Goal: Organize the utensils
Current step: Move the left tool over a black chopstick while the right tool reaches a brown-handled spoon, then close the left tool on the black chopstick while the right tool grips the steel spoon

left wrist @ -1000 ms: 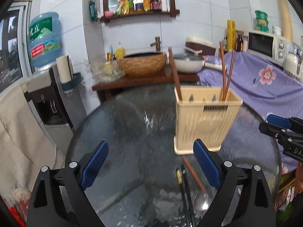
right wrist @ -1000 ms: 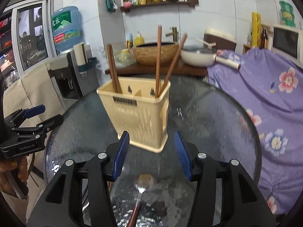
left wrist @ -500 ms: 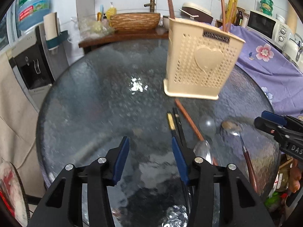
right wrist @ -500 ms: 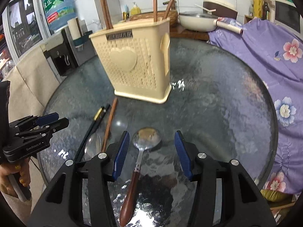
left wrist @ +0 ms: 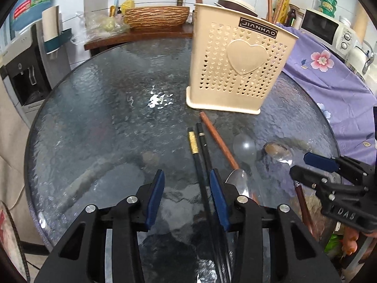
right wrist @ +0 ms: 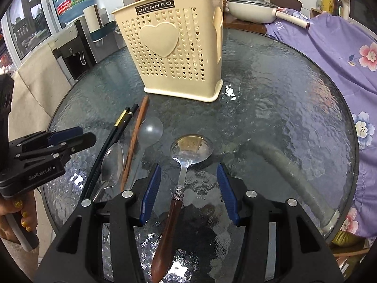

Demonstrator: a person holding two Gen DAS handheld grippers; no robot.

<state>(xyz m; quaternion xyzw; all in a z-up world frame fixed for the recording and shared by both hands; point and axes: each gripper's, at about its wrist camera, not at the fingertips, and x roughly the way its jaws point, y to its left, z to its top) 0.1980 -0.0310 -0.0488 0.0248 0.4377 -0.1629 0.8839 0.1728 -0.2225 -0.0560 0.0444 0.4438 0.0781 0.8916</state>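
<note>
A cream perforated utensil holder (left wrist: 238, 70) (right wrist: 174, 54) stands on the round glass table (left wrist: 106, 118) with brown chopsticks upright in it. In front of it lie two black chopsticks (left wrist: 200, 146) (right wrist: 117, 127), a brown chopstick (left wrist: 219, 141), a clear plastic spoon (left wrist: 245, 143), a metal spoon (right wrist: 113, 160) and a wooden-handled spoon (right wrist: 190, 148). My left gripper (left wrist: 187, 188) hangs low over the black chopsticks. Its jaws are closing, with the chopsticks lying beside the right pad, unpinched. My right gripper (right wrist: 188, 184) is open astride the neck of the wooden-handled spoon.
A purple flowered cloth (left wrist: 329, 75) covers furniture to the right, with a microwave (left wrist: 327, 28) behind. A water dispenser (left wrist: 21, 66) stands left. A wicker bowl (left wrist: 155, 16) and a pan (right wrist: 252, 11) sit on a wooden counter beyond the table.
Both grippers have sunk toward the table and tipped downward. The left jaws have narrowed a lot. The black chopsticks and the wooden-handled spoon now lie between the jaws.
</note>
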